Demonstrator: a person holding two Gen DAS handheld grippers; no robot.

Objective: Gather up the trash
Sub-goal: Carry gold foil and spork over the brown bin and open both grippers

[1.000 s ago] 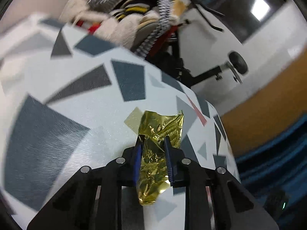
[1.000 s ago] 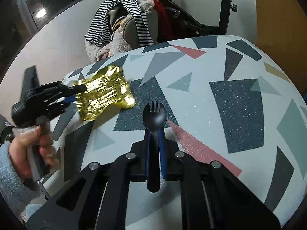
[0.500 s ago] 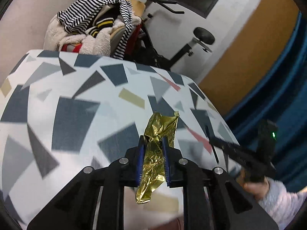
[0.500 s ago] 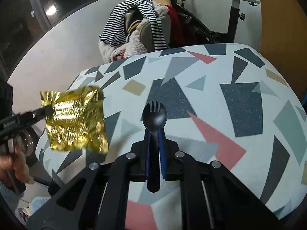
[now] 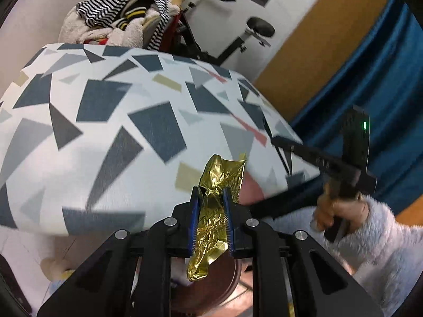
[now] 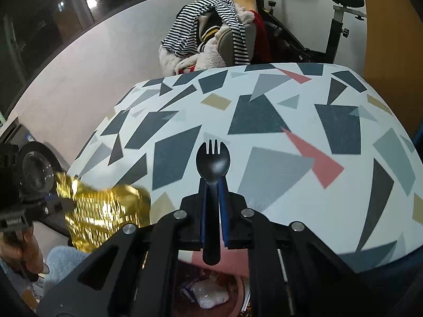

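Note:
My left gripper [image 5: 211, 195] is shut on a crumpled gold foil wrapper [image 5: 216, 206], held in the air past the near edge of the patterned table [image 5: 111, 121]. The same gold wrapper [image 6: 105, 214] shows at the lower left of the right wrist view, clamped by the left gripper [image 6: 63, 206]. My right gripper [image 6: 213, 185] is shut on the handle of a black plastic spork [image 6: 212, 158], its tines pointing away over the table's near edge. In the left wrist view the right gripper [image 5: 275, 140] reaches in from the right, held by a hand [image 5: 333, 208] in a fluffy sleeve.
Below both grippers stands a round brown bin [image 5: 211, 290] with white trash in it [image 6: 208, 293]. A chair heaped with striped and fleecy clothes [image 6: 211, 34] and an exercise bike [image 6: 338, 26] stand behind the table. A blue curtain [image 5: 375, 79] hangs at the right.
Both grippers have drawn back from over the table to its near edge, carrying the gold wrapper and the spork. The bin has come into view below them.

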